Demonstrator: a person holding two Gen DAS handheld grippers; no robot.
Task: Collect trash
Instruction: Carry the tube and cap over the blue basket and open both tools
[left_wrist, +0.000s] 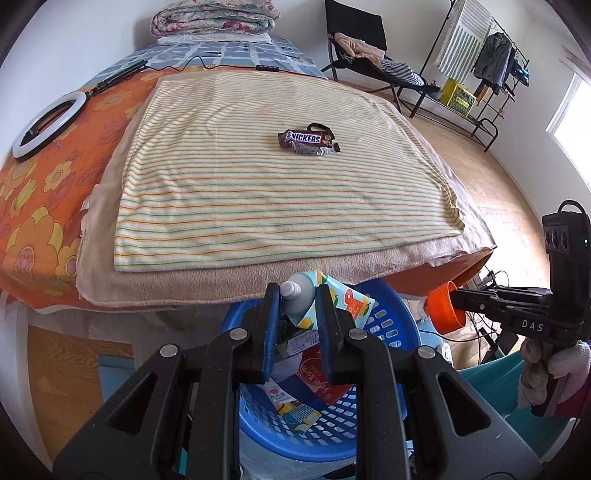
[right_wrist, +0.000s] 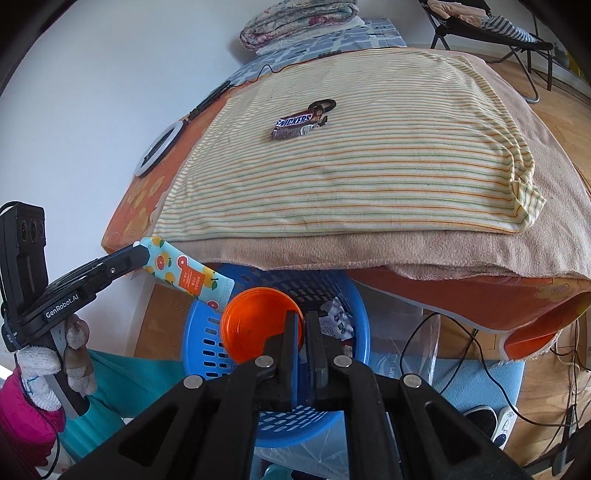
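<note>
My left gripper is shut on a fruit-printed tube with a white cap, held over the blue basket. The tube also shows in the right wrist view, held by the left gripper. My right gripper is shut on the rim of an orange cup above the basket; the cup shows in the left wrist view. A Snickers wrapper lies on the striped cloth in the middle of the bed, also in the right wrist view.
The basket holds several wrappers and cartons. A ring light lies on the orange bedspread at left. A folded quilt sits at the bed's far end. A chair and clothes rack stand to the right. Cables run on the floor.
</note>
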